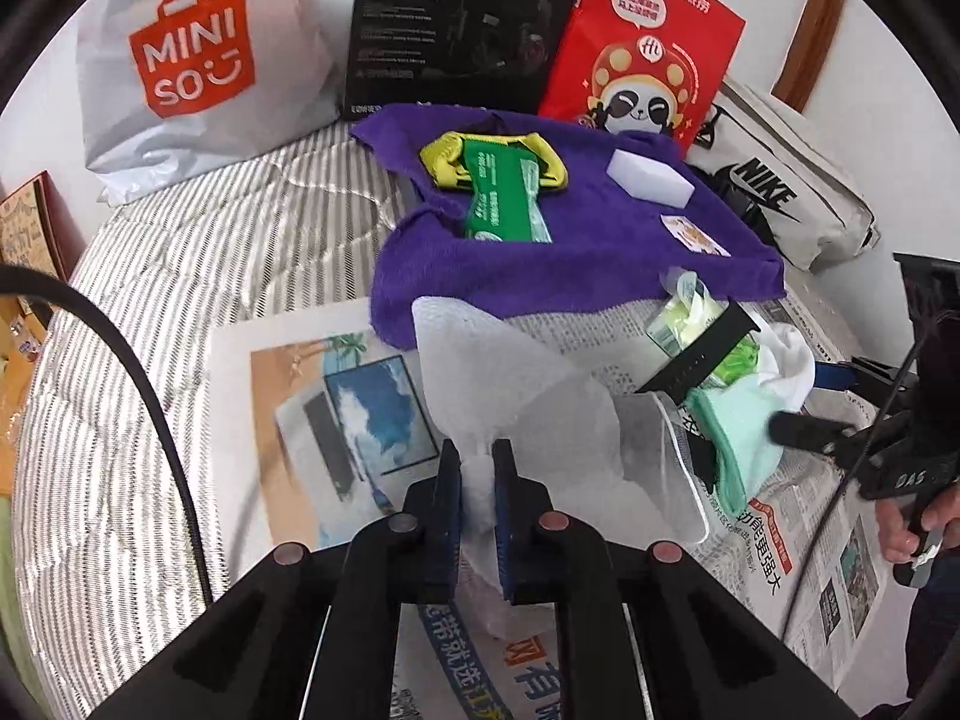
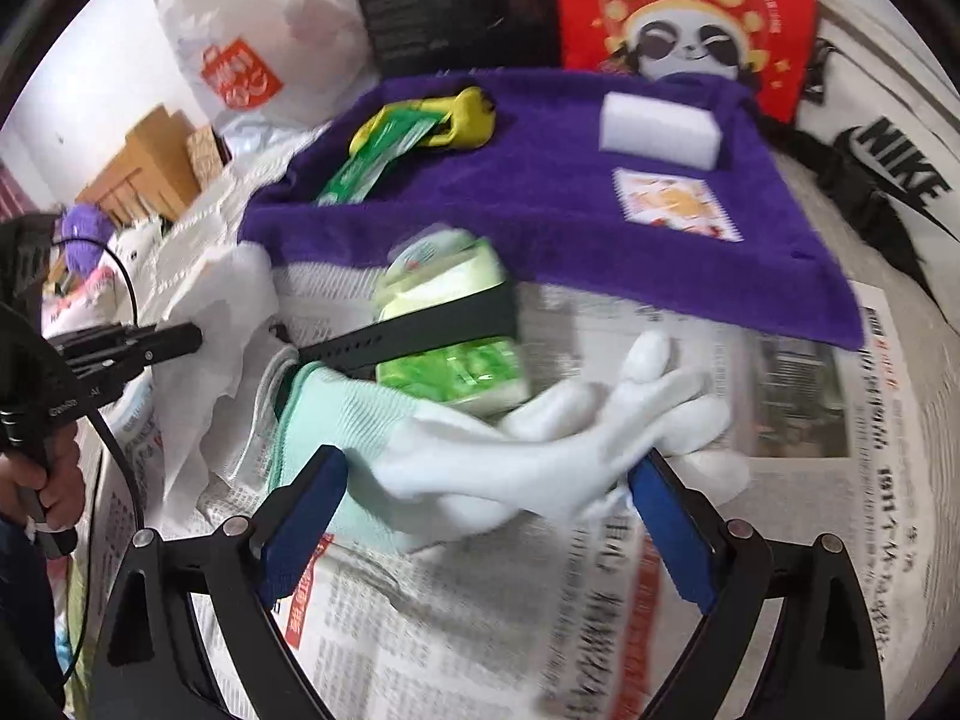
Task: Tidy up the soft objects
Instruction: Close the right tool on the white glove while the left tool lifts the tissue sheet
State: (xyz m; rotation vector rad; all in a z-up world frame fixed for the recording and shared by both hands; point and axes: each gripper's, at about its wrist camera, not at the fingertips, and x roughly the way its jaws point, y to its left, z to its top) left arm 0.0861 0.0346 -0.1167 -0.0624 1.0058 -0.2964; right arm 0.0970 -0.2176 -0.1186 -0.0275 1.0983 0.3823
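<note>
The left tongs pinched a white foam sheet above the newspaper; the right tongs stood wide around a white glove. Sponge and tissue pack already lay on the purple towel; gloves apparently remained.

The left gripper is pinched tight on a translucent white foam sheet, which fans out ahead of its blue pads. Beyond it a purple towel lies over the striped bedding, carrying a green packet with yellow cloth around one end and a white sponge block. To the right, on newspaper, sits a mint-green glove beside a green-and-white packet crossed by a black strap. The right gripper reaches in from that edge, fingers unclear. A Miniso bag, black box and red bag stand behind.
</note>
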